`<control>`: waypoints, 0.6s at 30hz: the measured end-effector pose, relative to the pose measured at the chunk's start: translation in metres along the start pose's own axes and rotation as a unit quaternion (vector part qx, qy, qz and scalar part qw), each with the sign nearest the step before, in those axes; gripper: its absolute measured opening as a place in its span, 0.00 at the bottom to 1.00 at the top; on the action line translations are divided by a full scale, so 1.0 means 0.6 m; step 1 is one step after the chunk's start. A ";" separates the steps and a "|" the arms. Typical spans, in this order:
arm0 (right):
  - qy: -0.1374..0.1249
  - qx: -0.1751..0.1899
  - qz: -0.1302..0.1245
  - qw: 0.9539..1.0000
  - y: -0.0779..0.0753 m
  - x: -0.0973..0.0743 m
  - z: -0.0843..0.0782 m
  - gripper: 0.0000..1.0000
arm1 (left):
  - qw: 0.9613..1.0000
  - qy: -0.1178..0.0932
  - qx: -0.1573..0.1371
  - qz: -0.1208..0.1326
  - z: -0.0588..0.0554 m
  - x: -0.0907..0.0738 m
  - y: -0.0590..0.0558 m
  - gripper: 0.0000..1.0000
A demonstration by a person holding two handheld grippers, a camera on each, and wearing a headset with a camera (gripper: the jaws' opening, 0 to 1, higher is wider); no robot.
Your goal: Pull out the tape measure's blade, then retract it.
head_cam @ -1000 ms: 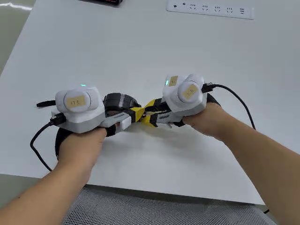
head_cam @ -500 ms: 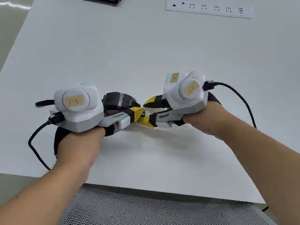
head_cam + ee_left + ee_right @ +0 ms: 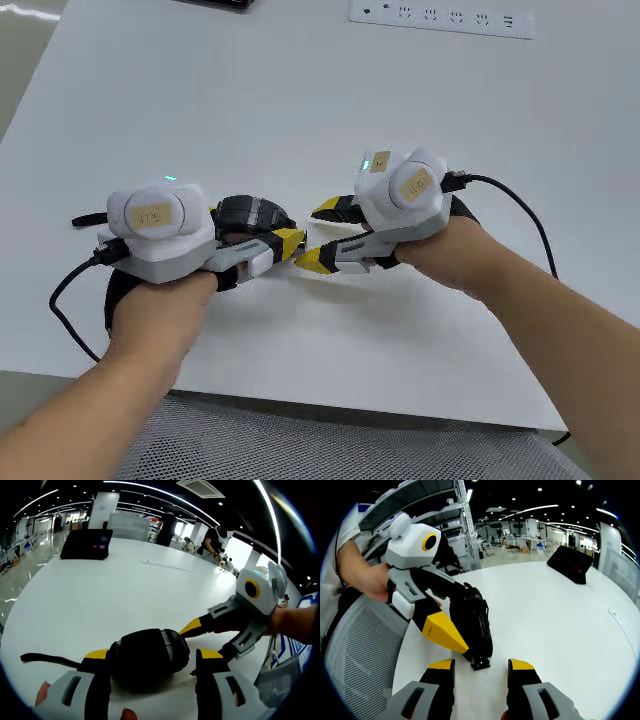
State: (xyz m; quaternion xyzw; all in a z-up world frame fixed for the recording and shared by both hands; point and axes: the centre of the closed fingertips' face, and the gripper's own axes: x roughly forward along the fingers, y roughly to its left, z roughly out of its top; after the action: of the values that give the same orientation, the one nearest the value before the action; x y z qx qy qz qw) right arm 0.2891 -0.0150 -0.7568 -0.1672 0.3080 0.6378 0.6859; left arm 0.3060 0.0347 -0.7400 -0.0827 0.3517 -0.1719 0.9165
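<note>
A black tape measure (image 3: pixel 252 213) sits on the white table (image 3: pixel 300 110), and my left gripper (image 3: pixel 265 228) is shut on it from the left. In the left gripper view the tape measure (image 3: pixel 145 652) sits squeezed between the yellow-tipped jaws of the left gripper (image 3: pixel 152 655), its black strap (image 3: pixel 45 659) trailing left. My right gripper (image 3: pixel 316 236) faces it from the right, open, its yellow fingertips (image 3: pixel 310 262) a little short of the case. In the right gripper view the tape measure (image 3: pixel 472 625) ends just ahead of the right gripper (image 3: pixel 481 665). No blade shows pulled out.
A white power strip (image 3: pixel 440 17) lies at the table's far edge and a dark device (image 3: pixel 215 3) beside it. Black cables (image 3: pixel 520 215) trail from both grippers. A mesh chair (image 3: pixel 300 440) is below the table's front edge.
The right gripper has drawn back a little to the right and its jaws now stand wider apart. The left gripper still holds the tape measure in place.
</note>
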 end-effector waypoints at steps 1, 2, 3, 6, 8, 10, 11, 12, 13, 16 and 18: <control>-0.001 -0.001 -0.002 1.000 0.000 -0.002 0.001 0.41 | 1.000 0.001 0.005 0.000 0.001 -0.001 -0.001 0.65; -0.003 -0.001 -0.003 1.000 0.001 -0.003 0.002 0.42 | 1.000 0.000 0.008 -0.001 0.002 -0.002 -0.002 0.66; -0.005 -0.001 -0.003 1.000 0.002 -0.005 0.004 0.42 | 1.000 0.001 0.011 -0.003 0.002 -0.003 -0.003 0.66; -0.012 -0.002 -0.008 1.000 0.003 -0.013 0.008 0.45 | 1.000 0.003 0.024 -0.010 0.004 -0.007 -0.007 0.68; -0.015 0.000 -0.009 1.000 0.004 -0.017 0.009 0.46 | 0.999 0.004 0.029 -0.014 0.004 -0.009 -0.008 0.69; -0.015 0.001 -0.010 1.000 0.004 -0.019 0.010 0.47 | 0.999 0.005 0.030 -0.019 0.004 -0.011 -0.010 0.70; -0.016 0.000 -0.011 1.000 0.005 -0.019 0.011 0.47 | 0.999 0.005 0.033 -0.020 0.005 -0.011 -0.011 0.71; -0.017 0.001 -0.012 1.000 0.005 -0.020 0.011 0.47 | 0.999 0.006 0.036 -0.019 0.005 -0.012 -0.011 0.72; -0.017 0.001 -0.014 1.000 0.004 -0.021 0.012 0.47 | 0.999 0.006 0.039 -0.018 0.005 -0.013 -0.010 0.73; -0.019 0.005 -0.016 1.000 0.004 -0.026 0.012 0.49 | 0.999 0.006 0.038 -0.022 0.007 -0.015 -0.011 0.76; -0.020 0.006 -0.020 1.000 0.004 -0.030 0.013 0.50 | 0.999 0.008 0.040 -0.025 0.006 -0.017 -0.012 0.78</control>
State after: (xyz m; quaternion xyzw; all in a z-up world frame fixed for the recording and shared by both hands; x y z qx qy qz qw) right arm 0.2881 -0.0239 -0.7391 -0.1565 0.2942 0.6257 0.7053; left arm 0.2997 0.0317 -0.7292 -0.0535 0.3499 -0.2088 0.9117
